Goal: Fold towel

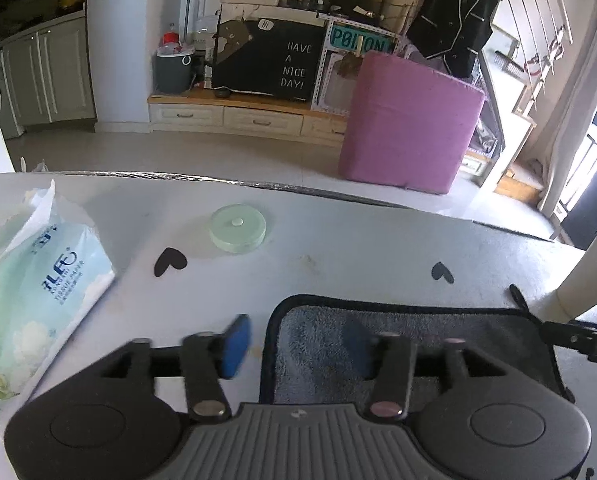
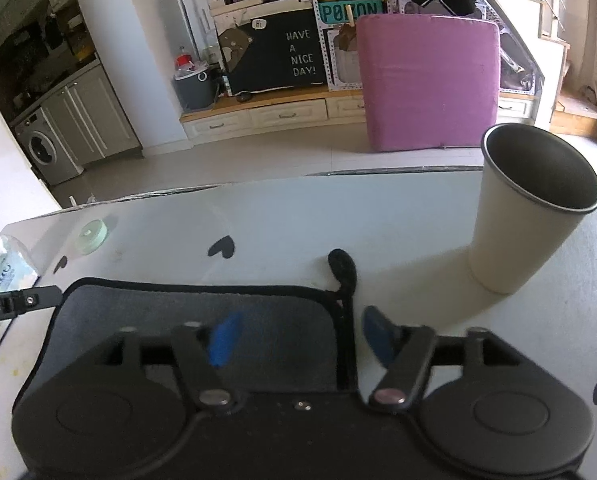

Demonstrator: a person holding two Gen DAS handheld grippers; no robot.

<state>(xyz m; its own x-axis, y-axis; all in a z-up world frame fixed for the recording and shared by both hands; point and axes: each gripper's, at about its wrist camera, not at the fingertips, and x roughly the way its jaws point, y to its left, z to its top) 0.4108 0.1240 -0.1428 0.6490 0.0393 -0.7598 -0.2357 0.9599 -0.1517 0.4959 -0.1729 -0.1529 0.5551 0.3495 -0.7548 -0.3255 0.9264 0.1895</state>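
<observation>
A grey towel (image 1: 438, 332) with black trim lies flat on the white table; it also shows in the right wrist view (image 2: 282, 312), with its hanging loop (image 2: 343, 268) at the far right corner. My left gripper (image 1: 296, 346) is open over the towel's left edge, one blue pad off the cloth and one above it. My right gripper (image 2: 302, 336) is open astride the towel's right edge. Neither holds cloth. The right gripper's body shows at the edge of the left wrist view (image 1: 586, 342).
A tissue pack (image 1: 30, 296) lies at the left. A pale green round lid (image 1: 237, 229) sits behind the towel. A tall cream cup (image 2: 526, 216) stands just right of the towel. The table's far edge (image 1: 298, 188) is close behind.
</observation>
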